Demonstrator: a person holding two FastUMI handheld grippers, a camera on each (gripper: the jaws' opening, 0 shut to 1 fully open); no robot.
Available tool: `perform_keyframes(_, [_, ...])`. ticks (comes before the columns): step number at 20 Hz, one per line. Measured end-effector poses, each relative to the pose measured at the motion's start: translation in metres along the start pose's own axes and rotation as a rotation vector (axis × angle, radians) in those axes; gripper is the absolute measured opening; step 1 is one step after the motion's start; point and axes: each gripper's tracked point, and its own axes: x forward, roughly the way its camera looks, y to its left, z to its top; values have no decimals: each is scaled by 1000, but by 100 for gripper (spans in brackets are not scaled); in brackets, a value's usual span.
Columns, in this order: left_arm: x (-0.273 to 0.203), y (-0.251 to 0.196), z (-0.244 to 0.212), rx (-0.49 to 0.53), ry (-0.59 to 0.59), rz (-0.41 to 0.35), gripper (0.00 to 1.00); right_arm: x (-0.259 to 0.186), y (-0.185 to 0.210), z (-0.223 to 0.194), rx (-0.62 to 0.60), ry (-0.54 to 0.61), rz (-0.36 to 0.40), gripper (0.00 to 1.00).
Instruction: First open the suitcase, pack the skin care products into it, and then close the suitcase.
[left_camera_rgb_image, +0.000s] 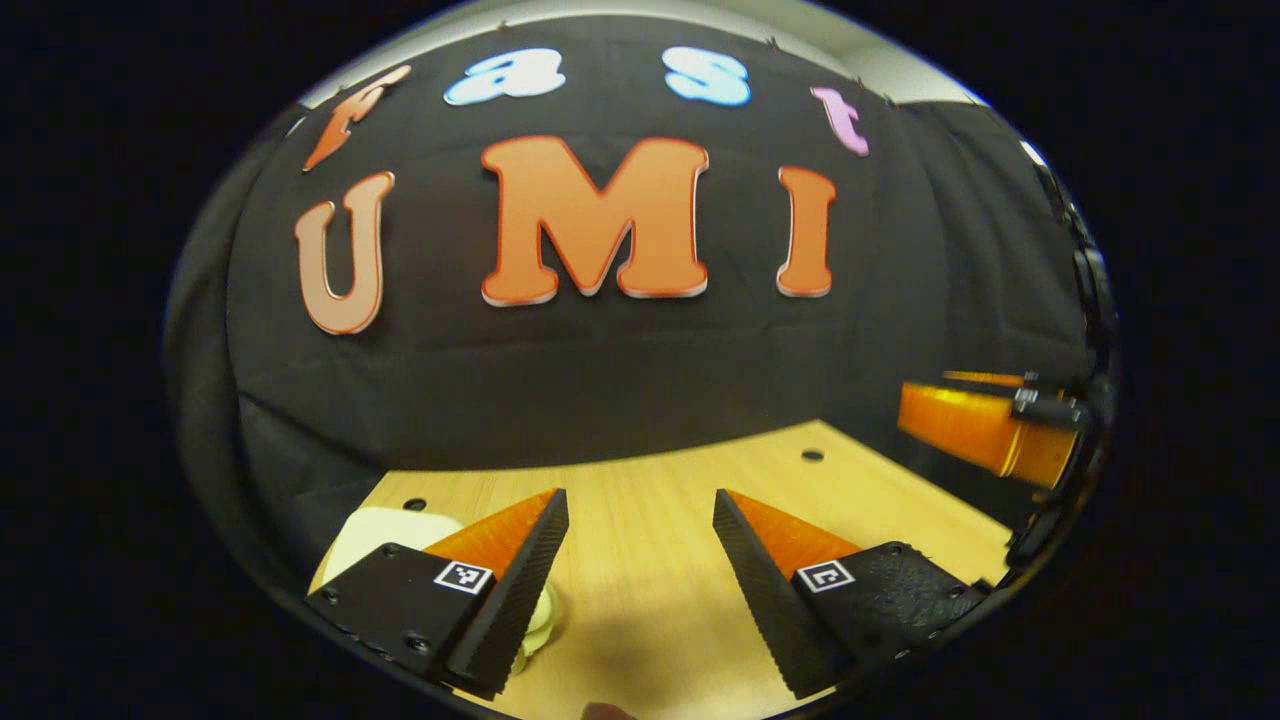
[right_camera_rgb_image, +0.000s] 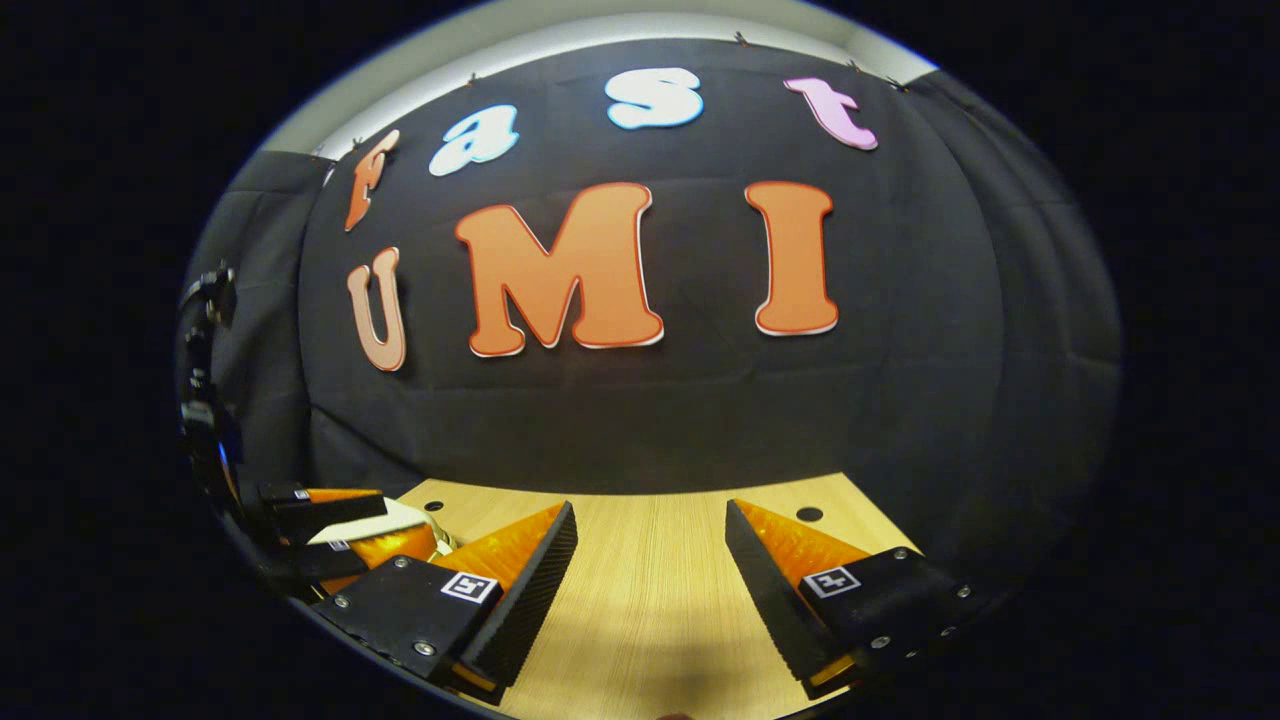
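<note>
Across the light wooden desk (left_camera_rgb_image: 650, 520), both claws hang spread and empty: the left claw (left_camera_rgb_image: 640, 545) beside a pale cream rounded object (left_camera_rgb_image: 385, 530) at its left finger, the right claw (right_camera_rgb_image: 650, 555) over bare wood.

Bare wooden tabletop (left_camera_rgb_image: 650, 520) is seen ahead between the parted fingers in the left gripper view, unobstructed up to the black cloth wall (left_camera_rgb_image: 620, 380). A pale cream object (left_camera_rgb_image: 385, 530) is noted at left by the finger. Passage on the right is obstructed by the other gripper (left_camera_rgb_image: 985, 425).
</note>
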Motion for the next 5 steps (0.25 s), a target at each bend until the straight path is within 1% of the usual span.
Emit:
perform_keyframes(1, [-3,-6,5,-9,-14,-15,95,-3,3,1,-26,-16,13,95])
perform_keyframes(3, [-14,-8,13,-10,-40,-5,95,-8,8,-6,-84,4,32,95])
perform_keyframes(5, [-19,-8,18,-18,-57,17,95,-14,9,-3,-104,-6,44,96])
